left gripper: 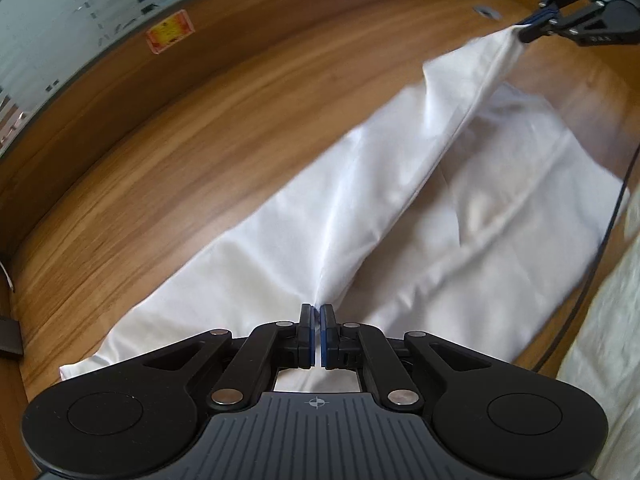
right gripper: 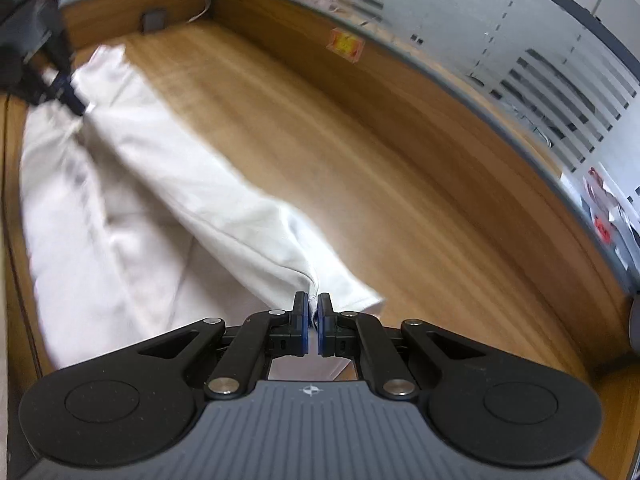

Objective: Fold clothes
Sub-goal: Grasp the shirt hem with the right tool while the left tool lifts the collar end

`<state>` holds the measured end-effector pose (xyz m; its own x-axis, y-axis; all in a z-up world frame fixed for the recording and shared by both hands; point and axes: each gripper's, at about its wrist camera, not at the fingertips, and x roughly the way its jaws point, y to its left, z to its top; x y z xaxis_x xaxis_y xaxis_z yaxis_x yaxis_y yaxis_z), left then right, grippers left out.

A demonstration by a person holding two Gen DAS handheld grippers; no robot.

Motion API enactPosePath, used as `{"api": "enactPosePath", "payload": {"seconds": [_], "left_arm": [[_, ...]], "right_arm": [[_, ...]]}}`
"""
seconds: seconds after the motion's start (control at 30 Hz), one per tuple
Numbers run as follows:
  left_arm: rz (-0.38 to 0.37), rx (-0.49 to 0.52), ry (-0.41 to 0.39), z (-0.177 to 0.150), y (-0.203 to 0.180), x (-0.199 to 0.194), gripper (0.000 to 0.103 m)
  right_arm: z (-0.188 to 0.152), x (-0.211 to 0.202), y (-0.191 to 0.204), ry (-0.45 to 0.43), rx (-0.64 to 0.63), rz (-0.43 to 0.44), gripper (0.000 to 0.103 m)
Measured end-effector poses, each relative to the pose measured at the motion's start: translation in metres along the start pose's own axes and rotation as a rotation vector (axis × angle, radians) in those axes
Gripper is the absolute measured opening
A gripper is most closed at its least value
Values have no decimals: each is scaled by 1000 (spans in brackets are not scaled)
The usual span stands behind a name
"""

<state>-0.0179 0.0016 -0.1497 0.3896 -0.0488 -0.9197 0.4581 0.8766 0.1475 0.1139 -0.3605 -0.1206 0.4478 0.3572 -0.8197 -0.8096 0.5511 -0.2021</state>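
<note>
Fold underway, not finished. White cloth point(left gripper: 400, 208) lies on wooden table point(left gripper: 160, 152). Left gripper point(left gripper: 318, 312) pinched shut on its near edge at 6 o'clock; right gripper point(left gripper: 532, 22) clamped on far corner, 1 o'clock, fabric lifted between. Laying over and flattening remain.

wooden desk point(left gripper: 168, 168), grain running lengthwise. orange-red sticker point(left gripper: 170, 31) on its raised back edge. frosted glass partition point(right gripper: 520, 40) behind. thin black cable point(left gripper: 612, 216) at one side.

A cloth point(left gripper: 400, 216) lies across the table point(left gripper: 160, 168), its raised fold between both hand-held grippers.
</note>
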Motion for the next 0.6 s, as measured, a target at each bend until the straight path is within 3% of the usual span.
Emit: {"api": "enactPosePath", "payload": {"seconds": [0.23,0.37,0.43,0.6], "left_arm": [[3,63,17,-14,-18,1,3],[45,39,5,-16,-17,2,6],[49,26,3,-15,-14,4,20],[63,39,-31,-5,-13,7,42]], "right_arm": [[-42,2,48,50,5,-30,4],[-57,0,58,61,20,-45,4],[-58,-1,59,63,28,-48,4],[-59,-7,60,63,14,-50,4]]}}
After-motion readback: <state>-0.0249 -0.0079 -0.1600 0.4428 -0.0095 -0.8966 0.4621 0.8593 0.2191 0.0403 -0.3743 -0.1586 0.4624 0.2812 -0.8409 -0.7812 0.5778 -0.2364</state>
